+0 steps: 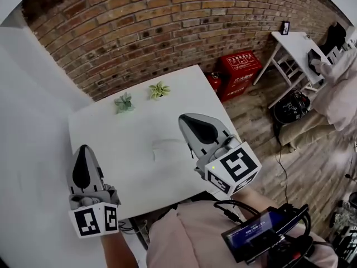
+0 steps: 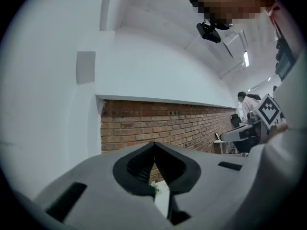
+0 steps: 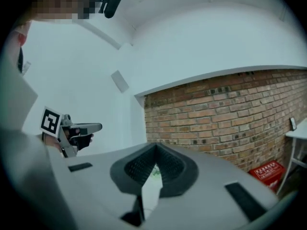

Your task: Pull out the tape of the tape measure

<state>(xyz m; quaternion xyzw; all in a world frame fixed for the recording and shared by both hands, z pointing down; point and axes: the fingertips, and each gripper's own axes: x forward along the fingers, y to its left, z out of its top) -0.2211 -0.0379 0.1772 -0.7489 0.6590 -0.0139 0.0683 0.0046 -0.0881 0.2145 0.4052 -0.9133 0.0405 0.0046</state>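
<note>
- While it hangs over the near left corner of the white table (image 1: 139,169), the left gripper (image 1: 83,148) is closed tight. Its jaws touch at the tips and hold nothing.
- The right gripper (image 1: 183,119) is over the right side of the table. Its jaws are pressed together too, with nothing between them.
- No view shows where the tape measure is.
- Two little green plants (image 1: 124,102) (image 1: 159,90) sit side by side near the far edge of the table.
- Red boxes (image 1: 240,71) stand on the floor by the brick wall (image 1: 167,27), past the table's far right corner.
</note>
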